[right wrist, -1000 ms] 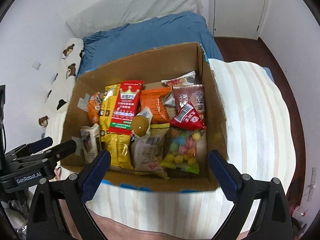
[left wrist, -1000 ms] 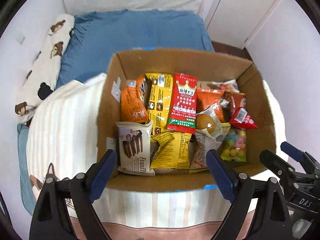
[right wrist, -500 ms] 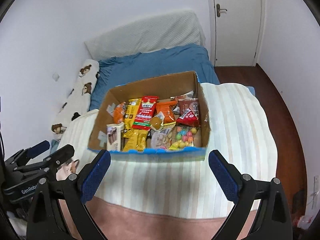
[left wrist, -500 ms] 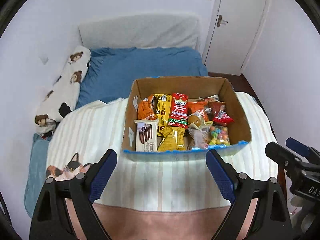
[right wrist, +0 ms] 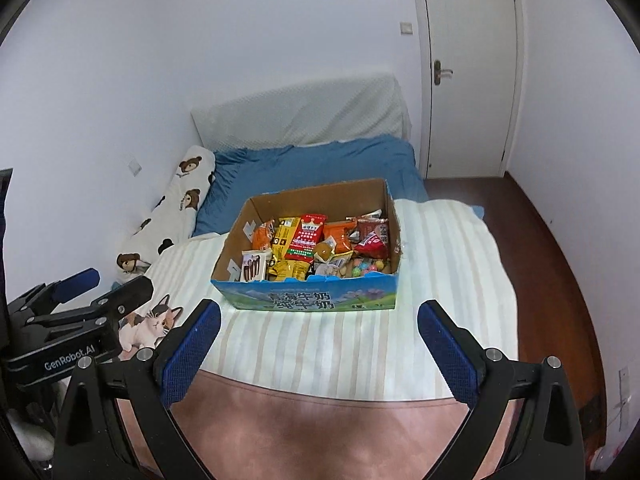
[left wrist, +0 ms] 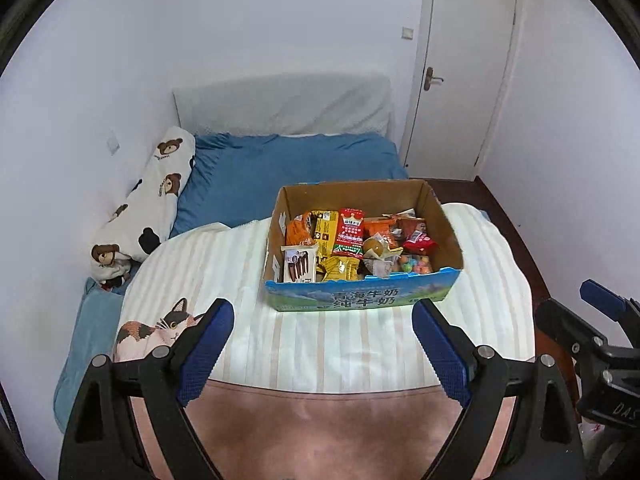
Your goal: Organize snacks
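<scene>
You've backed both grippers off the snack box (left wrist: 362,298); left gripper (left wrist: 320,344) and right gripper (right wrist: 318,342) released, empty. Snacks (left wrist: 350,236) boxed, sorting looks done.

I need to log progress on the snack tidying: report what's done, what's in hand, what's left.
Done: the snack packets look gathered in the cardboard box on the striped blanket; none lie loose on it. In hand: nothing; the left gripper and right gripper are both open and empty, short of the box. Left: possibly nothing, though the packets still overlap untidily.
</scene>
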Demonstrator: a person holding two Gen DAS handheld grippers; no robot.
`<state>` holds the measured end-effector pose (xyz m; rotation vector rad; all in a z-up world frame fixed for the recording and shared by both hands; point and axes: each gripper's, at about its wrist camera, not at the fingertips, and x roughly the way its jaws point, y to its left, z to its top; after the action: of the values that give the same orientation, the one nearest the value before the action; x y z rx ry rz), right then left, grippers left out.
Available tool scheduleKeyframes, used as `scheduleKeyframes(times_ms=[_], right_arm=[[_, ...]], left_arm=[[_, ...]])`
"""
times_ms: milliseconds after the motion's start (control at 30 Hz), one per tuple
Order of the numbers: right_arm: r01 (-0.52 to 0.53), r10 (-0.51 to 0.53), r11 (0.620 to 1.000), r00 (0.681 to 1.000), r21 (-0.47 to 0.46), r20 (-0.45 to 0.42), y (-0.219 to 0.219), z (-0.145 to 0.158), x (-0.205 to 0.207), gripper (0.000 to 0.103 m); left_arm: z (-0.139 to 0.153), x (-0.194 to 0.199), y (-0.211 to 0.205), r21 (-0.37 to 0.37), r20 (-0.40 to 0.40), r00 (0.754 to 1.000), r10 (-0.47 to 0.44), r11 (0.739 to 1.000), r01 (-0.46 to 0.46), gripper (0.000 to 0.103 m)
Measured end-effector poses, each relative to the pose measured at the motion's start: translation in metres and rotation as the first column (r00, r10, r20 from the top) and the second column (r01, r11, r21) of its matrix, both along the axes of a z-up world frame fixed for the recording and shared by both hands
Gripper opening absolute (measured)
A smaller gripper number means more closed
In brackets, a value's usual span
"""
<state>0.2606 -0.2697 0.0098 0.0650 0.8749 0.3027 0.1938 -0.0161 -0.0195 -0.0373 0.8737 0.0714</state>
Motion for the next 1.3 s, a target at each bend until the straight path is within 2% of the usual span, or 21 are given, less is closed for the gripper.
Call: scheduleKeyframes(times_ms=[233, 267, 300, 400, 567, 933, 1300], right_arm=[[0.010, -0.009, 1.000, 0.999, -0.018, 0.041, -0.005, 0.016, -0.032, 0.103], [0.014, -0.013, 1.000, 0.999, -0.022, 0.046, -0.006, 0.018, -0.034, 0.103], [0.017, -0.016, 1.000, 0.999, -0.022, 0.049, -0.006, 0.019, -0.035, 0.103], [0.026, -0.025, 0.999, 0.998, -0.018, 0.053, -0.009, 0.020, -0.036, 0.103], [0.033, -0.031, 0.999, 0.997, -0.027, 0.065, -0.008, 0.020, -0.030, 0.103], [0.087, -0.083, 0.995, 0.994, -0.058, 0.068, -0.007, 0.001, 0.010, 0.103], [0.130, -0.129, 0.988, 0.991, -0.085, 0.017, -0.008, -0.031, 0.062, 0.103]], left_arm=[[0.014, -0.027, -0.005, -0.002, 0.041, 0.999, -0.008, 1.000, 0.008, 0.092], [0.016, -0.029, -0.005, 0.005, 0.051, 0.999, -0.004, 1.000, 0.004, 0.101], [0.018, -0.031, -0.005, 0.006, 0.063, 0.998, 0.000, 1.000, -0.001, 0.103], [0.021, -0.032, 0.000, -0.009, 0.087, 0.996, 0.016, 1.000, -0.015, 0.103], [0.016, -0.026, -0.001, 0.006, 0.077, 0.997, 0.025, 1.000, -0.026, 0.103], [-0.012, 0.015, -0.004, 0.047, 0.044, 0.998, 0.033, 0.998, -0.035, 0.103], [-0.042, 0.071, -0.004, 0.065, -0.028, 0.998, 0.048, 0.997, -0.046, 0.103]])
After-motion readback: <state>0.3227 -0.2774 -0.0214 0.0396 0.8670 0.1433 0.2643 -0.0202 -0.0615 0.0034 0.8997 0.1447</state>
